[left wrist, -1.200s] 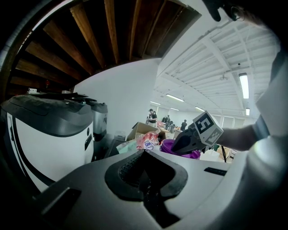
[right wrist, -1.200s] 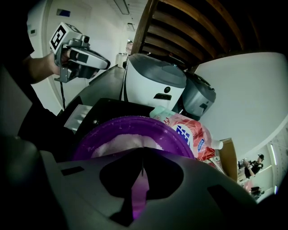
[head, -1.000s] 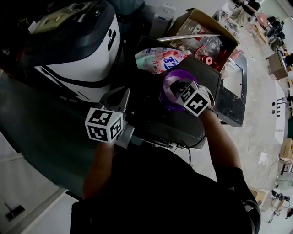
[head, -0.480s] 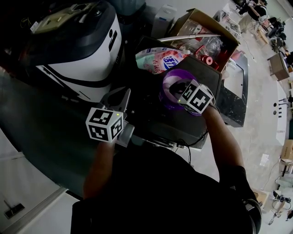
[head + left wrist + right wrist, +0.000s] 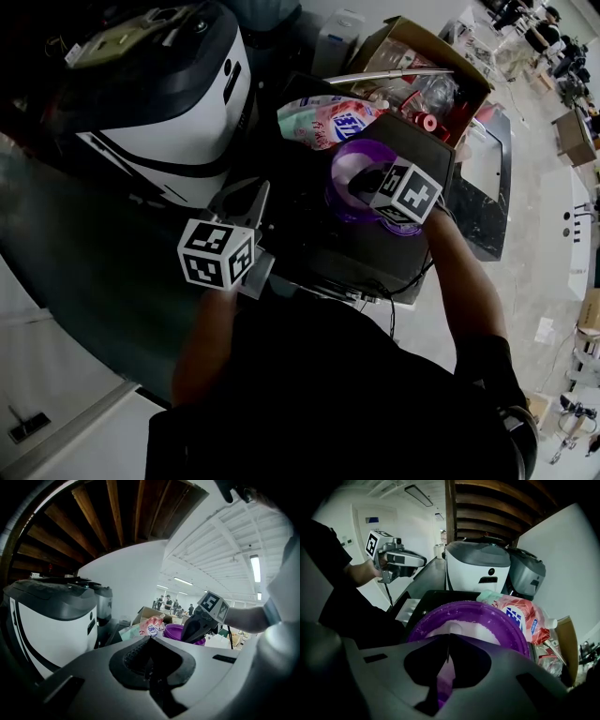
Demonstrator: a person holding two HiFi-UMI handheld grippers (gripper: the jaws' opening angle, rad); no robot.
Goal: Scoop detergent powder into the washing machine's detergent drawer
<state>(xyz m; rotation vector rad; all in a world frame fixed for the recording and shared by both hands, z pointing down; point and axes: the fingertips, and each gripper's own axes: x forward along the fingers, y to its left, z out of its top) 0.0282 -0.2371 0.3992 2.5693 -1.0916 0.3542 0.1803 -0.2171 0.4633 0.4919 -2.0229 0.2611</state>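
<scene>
Washing machine [image 5: 159, 103]: standing just beyond the left hand-held gripper [image 5: 246, 202]; its detergent drawer is not showing clearly in any view.
Dark surface [image 5: 319, 248]: carrying the tub beneath the right hand-held gripper [image 5: 448, 644].
Cardboard box [image 5: 422, 52]: sitting well beyond the right one, not obstructing.
Detergent bag [image 5: 328, 117]: lying just past the tub, crowding that far side.
Purple tub [image 5: 417, 625]: holding white powder [image 5: 483, 632] directly under the right jaws.
Right hand-held gripper: grasping what looks like a thin pale scoop [image 5: 453, 628], apparently dipping to load it.
Left hand-held gripper: clenched on nothing, hovering aside.
</scene>
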